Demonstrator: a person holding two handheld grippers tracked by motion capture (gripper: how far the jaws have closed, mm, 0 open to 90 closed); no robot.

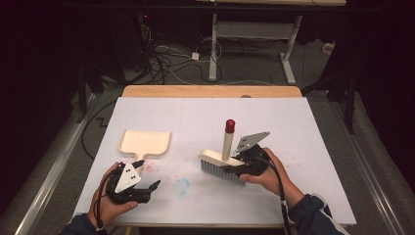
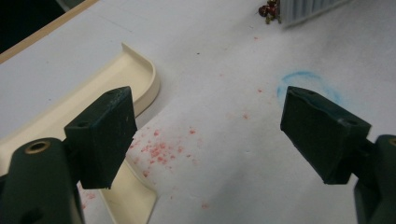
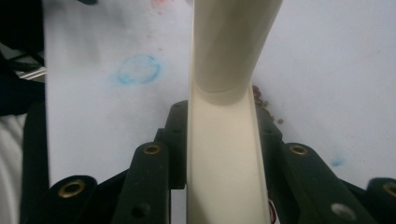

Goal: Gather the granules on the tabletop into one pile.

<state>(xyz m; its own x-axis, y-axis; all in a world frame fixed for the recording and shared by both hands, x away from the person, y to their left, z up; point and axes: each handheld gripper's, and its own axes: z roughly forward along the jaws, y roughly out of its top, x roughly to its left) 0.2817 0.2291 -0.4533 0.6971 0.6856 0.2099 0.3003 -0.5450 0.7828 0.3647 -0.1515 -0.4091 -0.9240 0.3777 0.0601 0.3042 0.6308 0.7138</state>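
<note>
Cream plastic hand brush (image 1: 222, 164) stands bristles-down right of the dustpan (image 1: 146, 143), clamped in the right gripper (image 1: 244, 164). Left gripper (image 1: 147, 191), jaws wide apart and empty, hovers just below the dustpan beside red crumbs (image 2: 161, 150).

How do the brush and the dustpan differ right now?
The brush is clamped in the right gripper, bristles down on the table; the dustpan lies flat, ungripped, beside the open left gripper. The brush handle stands up, red-tipped; the dustpan's points toward the person. Both are cream plastic.
</note>
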